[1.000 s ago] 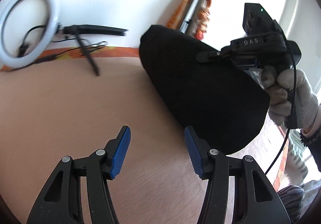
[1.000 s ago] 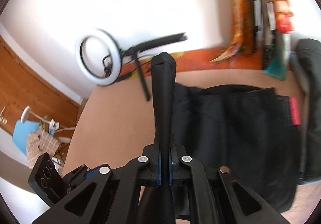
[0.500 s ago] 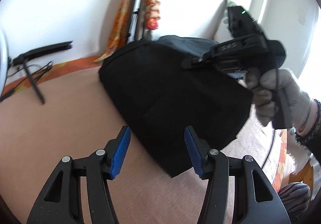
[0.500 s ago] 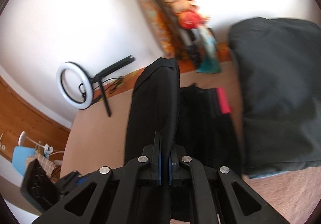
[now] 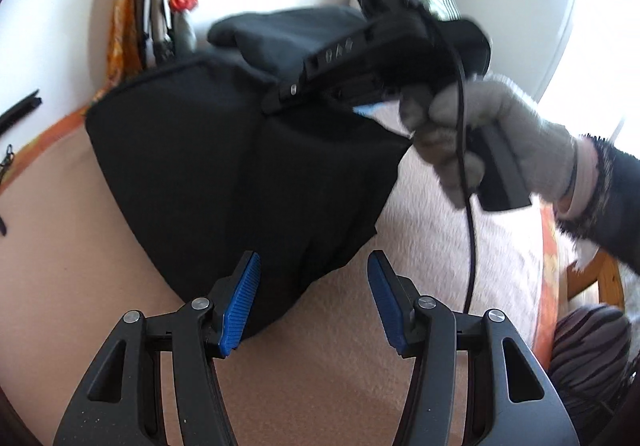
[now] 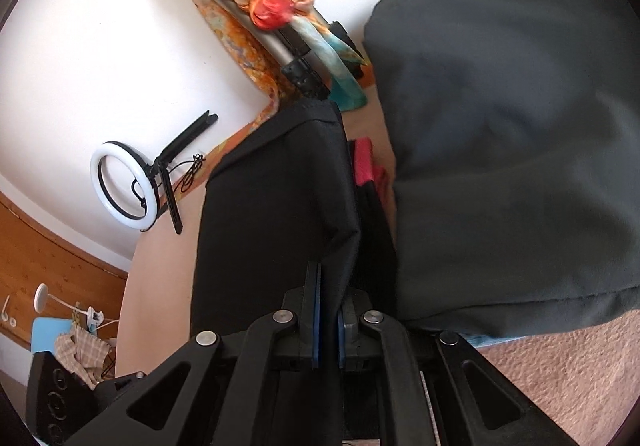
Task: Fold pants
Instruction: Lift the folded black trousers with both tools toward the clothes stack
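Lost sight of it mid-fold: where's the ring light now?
Only the right wrist view shows the ring light, at far left against the white wall, left of the black pants that the right gripper holds.

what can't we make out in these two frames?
- Left wrist view: the right gripper's grip point is motion-blurred and sunk in the black pants.
- Right wrist view: the right gripper's pads are covered by the pinched fold, so the layer count is unreadable.
- Right wrist view: the red patch is mostly hidden behind the lifted fold.
- Right wrist view: the grey garment runs past the frame edge.
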